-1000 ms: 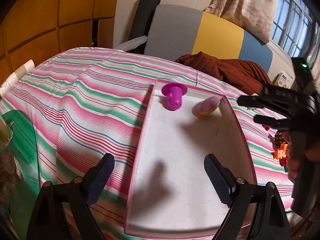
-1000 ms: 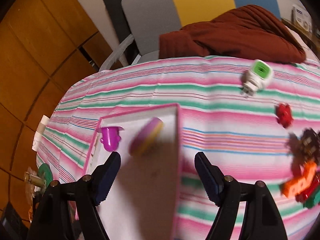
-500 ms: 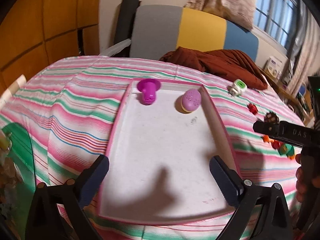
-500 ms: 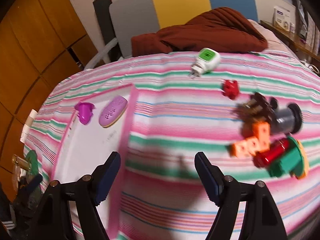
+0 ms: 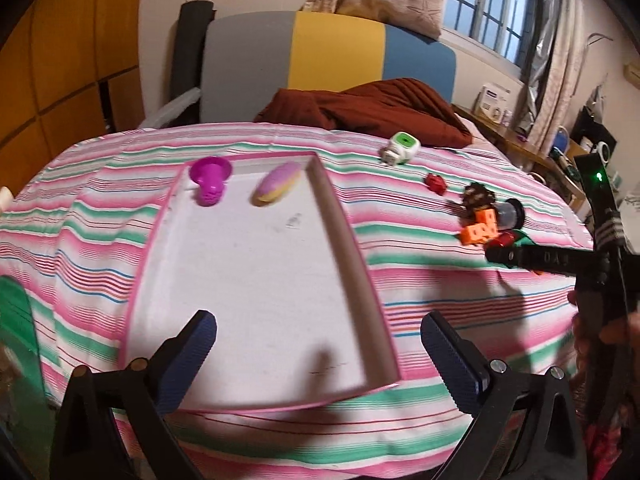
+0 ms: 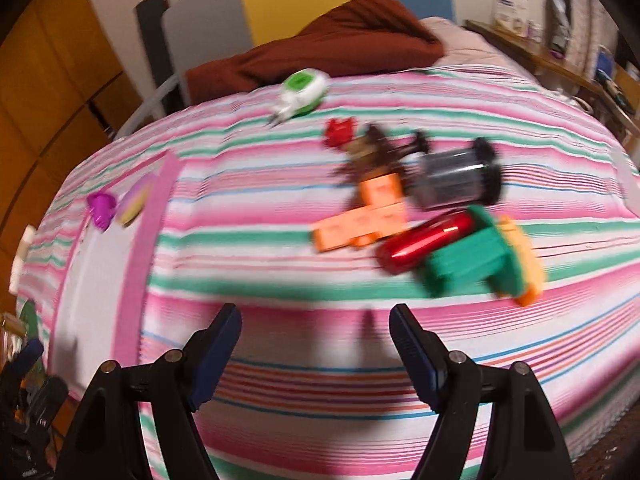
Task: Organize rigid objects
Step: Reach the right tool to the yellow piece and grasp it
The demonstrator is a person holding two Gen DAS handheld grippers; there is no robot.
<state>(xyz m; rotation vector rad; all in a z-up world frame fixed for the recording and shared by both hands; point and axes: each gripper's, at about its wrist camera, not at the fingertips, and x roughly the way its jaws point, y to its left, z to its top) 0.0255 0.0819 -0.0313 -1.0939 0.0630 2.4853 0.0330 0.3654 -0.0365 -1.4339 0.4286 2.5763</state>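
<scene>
A pink-rimmed white tray (image 5: 256, 280) lies on the striped table, holding a purple mushroom-shaped toy (image 5: 211, 182) and a pink-and-yellow oval toy (image 5: 278, 188) at its far end. My left gripper (image 5: 318, 354) is open and empty above the tray's near edge. My right gripper (image 6: 316, 340) is open and empty over the cloth, short of a toy cluster: orange blocks (image 6: 364, 216), a red cylinder (image 6: 424, 242), a green-and-orange piece (image 6: 480, 258), a grey cylinder (image 6: 456, 178), a brown piece (image 6: 372, 152), a red piece (image 6: 340, 132). A white-and-green plug (image 6: 302, 92) lies farther back.
A brown blanket (image 5: 360, 110) lies on the grey, yellow and blue sofa (image 5: 332, 52) behind the table. A green object (image 5: 16, 320) sits at the table's left edge. The table's front edge falls away close below both grippers.
My right gripper has swung right, away from the tray, toward the toy cluster, which now looms larger. My left gripper has pulled back and turned right. Both stay open.
</scene>
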